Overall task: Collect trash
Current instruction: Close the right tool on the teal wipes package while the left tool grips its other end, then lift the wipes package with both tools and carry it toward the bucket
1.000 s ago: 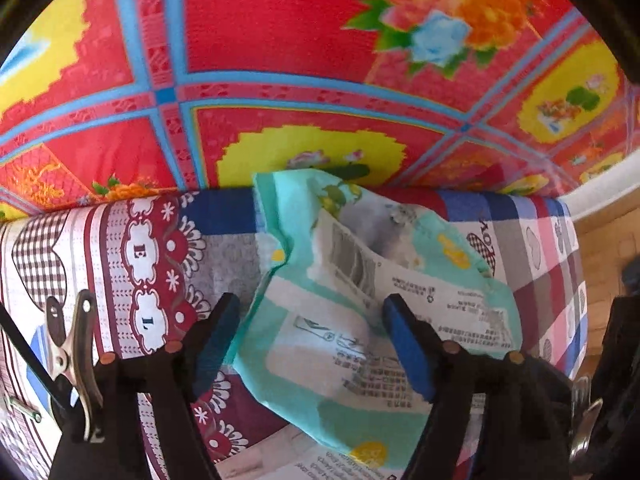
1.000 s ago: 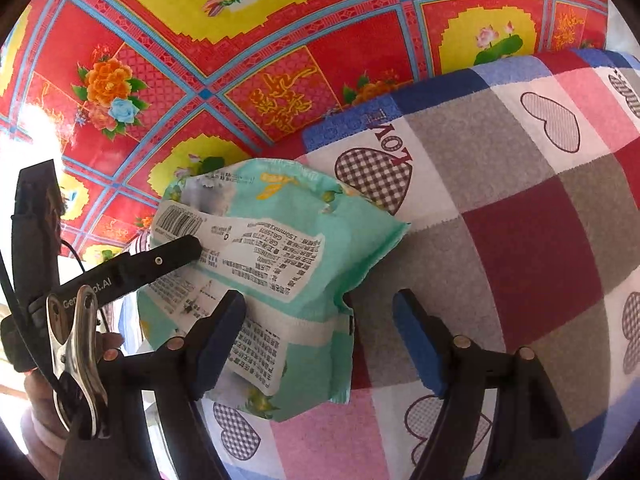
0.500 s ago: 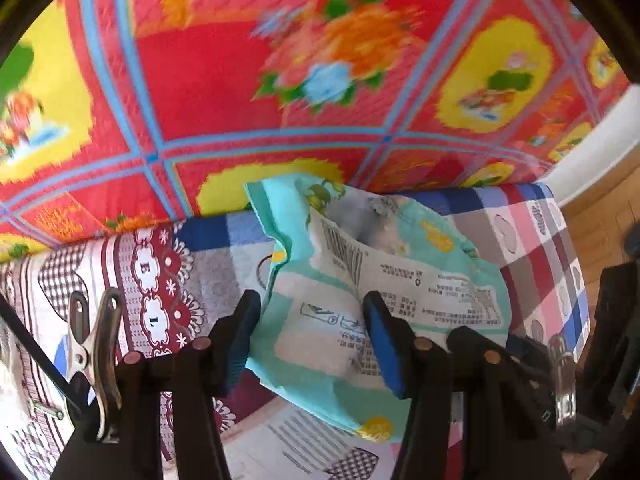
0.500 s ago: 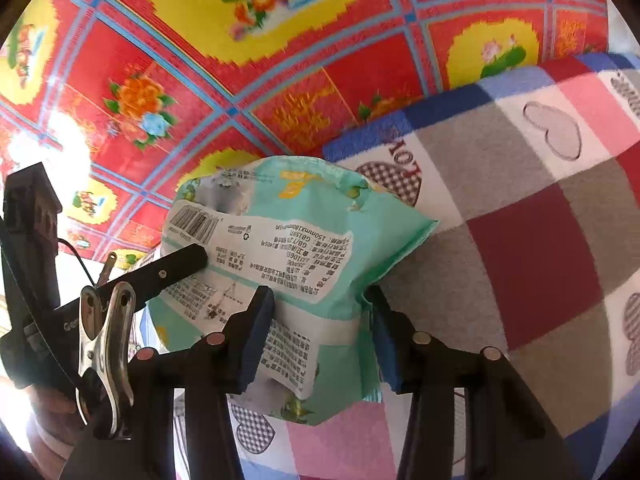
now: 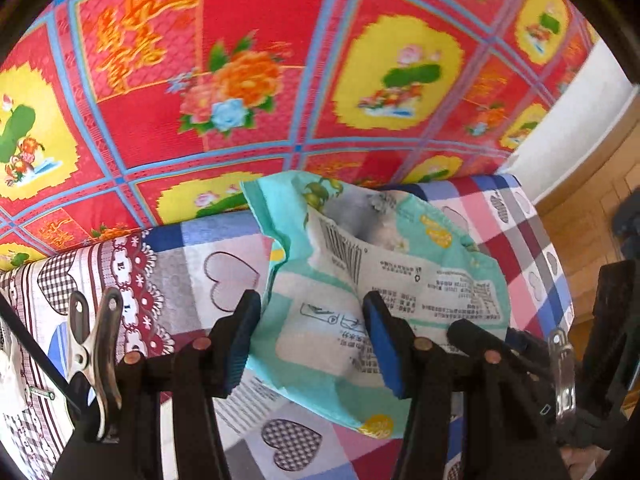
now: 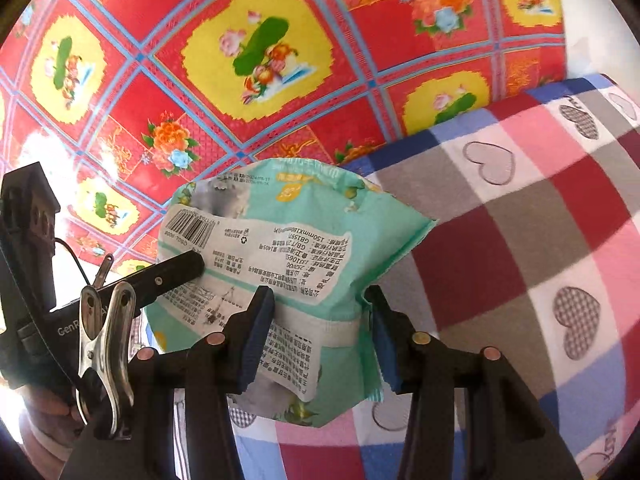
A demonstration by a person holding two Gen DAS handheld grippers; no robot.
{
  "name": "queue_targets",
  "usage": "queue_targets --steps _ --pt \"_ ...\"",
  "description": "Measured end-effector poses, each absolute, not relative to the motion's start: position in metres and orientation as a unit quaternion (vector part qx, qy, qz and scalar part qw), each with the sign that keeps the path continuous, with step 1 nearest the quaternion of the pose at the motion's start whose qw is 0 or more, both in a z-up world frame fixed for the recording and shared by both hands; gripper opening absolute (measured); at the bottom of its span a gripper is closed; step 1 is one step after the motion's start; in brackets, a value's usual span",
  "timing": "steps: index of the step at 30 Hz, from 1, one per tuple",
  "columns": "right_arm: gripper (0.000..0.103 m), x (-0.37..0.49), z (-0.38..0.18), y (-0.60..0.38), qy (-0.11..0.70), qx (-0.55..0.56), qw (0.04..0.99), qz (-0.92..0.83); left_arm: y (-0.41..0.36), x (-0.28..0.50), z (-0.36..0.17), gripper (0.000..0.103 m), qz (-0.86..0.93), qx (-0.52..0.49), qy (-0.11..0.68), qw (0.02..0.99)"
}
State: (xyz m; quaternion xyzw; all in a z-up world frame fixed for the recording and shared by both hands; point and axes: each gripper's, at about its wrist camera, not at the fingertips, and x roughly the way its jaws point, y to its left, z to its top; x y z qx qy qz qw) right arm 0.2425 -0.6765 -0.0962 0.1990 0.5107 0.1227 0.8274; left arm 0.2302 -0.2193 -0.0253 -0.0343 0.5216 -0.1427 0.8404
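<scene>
While both pairs of jaws clamp it, we share the teal wrapper. Our left gripper and right gripper pinch opposite sides, so it can't sag onto the checked cloth.

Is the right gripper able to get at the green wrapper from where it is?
Probably yes: the right gripper already has the green wrapper pinched between its jaws, with nothing in the way. The left gripper grips it too.
</scene>
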Motion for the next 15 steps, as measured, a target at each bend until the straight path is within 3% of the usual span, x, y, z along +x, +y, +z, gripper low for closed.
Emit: queue_targets --steps 15 --pt "0.048 0.182 -0.073 -0.743 0.483 0.203 0.846 0.102 -0.289 0.179 -0.005 0.056 -0.173 -0.010 0.508 0.844"
